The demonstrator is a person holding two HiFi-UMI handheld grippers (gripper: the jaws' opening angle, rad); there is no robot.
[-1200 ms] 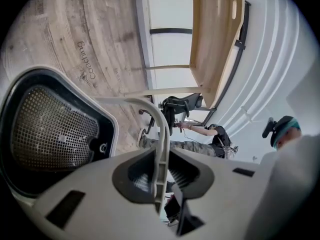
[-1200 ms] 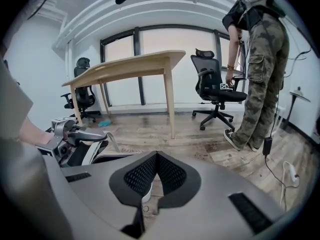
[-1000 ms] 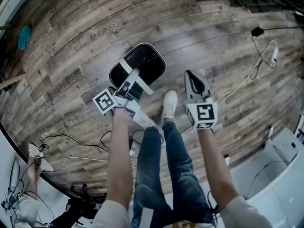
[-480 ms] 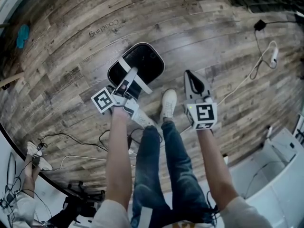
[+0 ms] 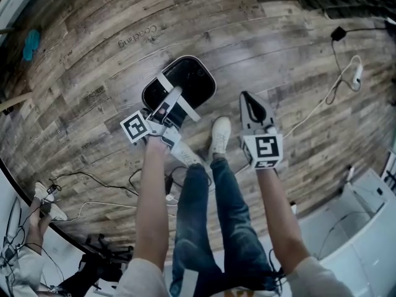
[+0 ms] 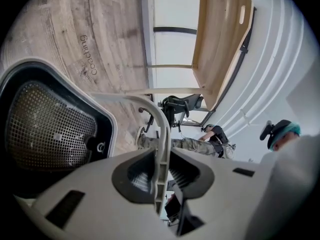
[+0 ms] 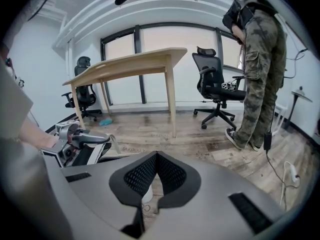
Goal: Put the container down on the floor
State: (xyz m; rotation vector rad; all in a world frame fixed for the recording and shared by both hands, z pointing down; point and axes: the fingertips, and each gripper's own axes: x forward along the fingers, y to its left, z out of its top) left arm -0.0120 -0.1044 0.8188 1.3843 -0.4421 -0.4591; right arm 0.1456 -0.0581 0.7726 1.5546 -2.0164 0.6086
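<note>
The container point(image 5: 189, 78) is a black basket with a white rim and a white bail handle point(image 5: 175, 99), seen from above over the wood floor. My left gripper point(image 5: 172, 98) is shut on that handle. In the left gripper view the handle point(image 6: 161, 129) runs straight between the pads, with the mesh-bottomed container point(image 6: 50, 129) to the left. I cannot tell whether the container touches the floor. My right gripper point(image 5: 249, 99) is held to the right of it, shut and empty. In the right gripper view, the right gripper point(image 7: 156, 156) has its pads meeting on nothing.
My white shoe point(image 5: 219, 135) stands between the grippers. Cables and a plug point(image 5: 339, 67) lie on the floor at right. A wooden table point(image 7: 135, 64), office chairs point(image 7: 215, 91) and a person in camouflage trousers point(image 7: 260, 74) are in the room. White furniture point(image 5: 365, 228) stands at lower right.
</note>
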